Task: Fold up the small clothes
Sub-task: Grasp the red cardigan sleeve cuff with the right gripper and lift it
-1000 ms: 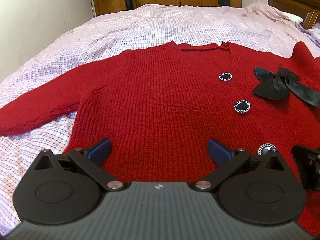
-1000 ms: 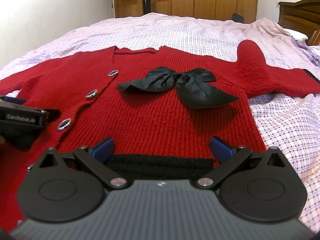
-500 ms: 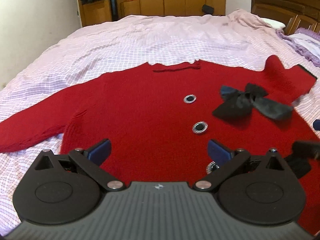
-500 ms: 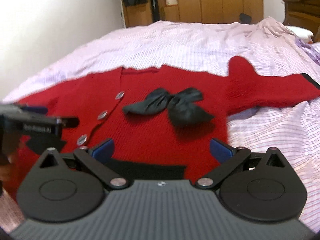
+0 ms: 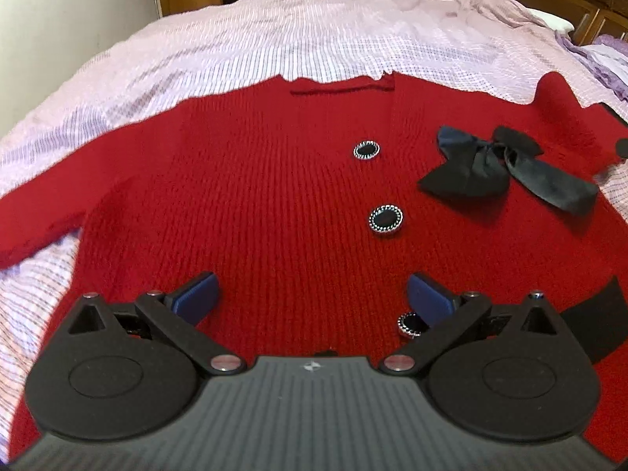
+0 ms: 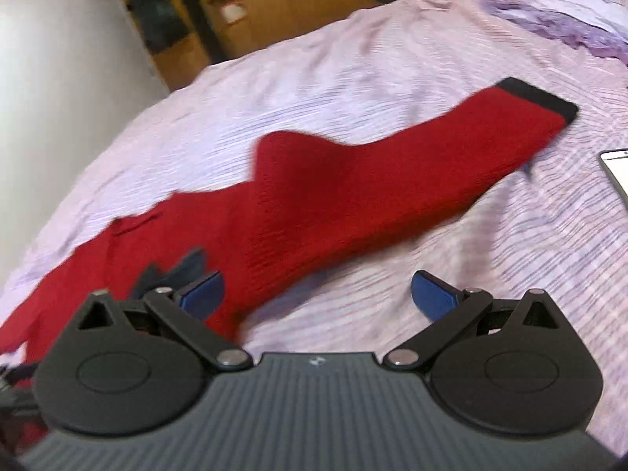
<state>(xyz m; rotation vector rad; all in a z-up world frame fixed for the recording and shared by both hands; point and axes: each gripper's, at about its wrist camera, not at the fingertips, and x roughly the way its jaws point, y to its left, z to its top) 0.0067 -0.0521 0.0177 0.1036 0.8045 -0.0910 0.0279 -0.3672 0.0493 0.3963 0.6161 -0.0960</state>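
Note:
A red knitted cardigan [image 5: 251, 196] lies spread front-up on the bed, with round black buttons [image 5: 385, 220] down its middle and a black satin bow [image 5: 490, 165] at its right chest. My left gripper [image 5: 312, 298] is open and empty above the lower front. In the right wrist view the cardigan's right sleeve [image 6: 392, 180] stretches out to the right and ends in a black cuff [image 6: 537, 98]. My right gripper [image 6: 318, 294] is open and empty, over the sheet just beside the sleeve's underarm.
The bed carries a lilac checked sheet [image 5: 274, 39]. A white phone or tablet [image 6: 616, 168] lies at the right edge of the right wrist view. Purple bedding [image 6: 569, 19] is heaped at the far right. Wooden wardrobes [image 6: 243, 4] stand behind the bed.
My right gripper has swung to the right, from facing the bow and chest to facing the right sleeve. My left gripper's view has shifted only slightly. Both stay open.

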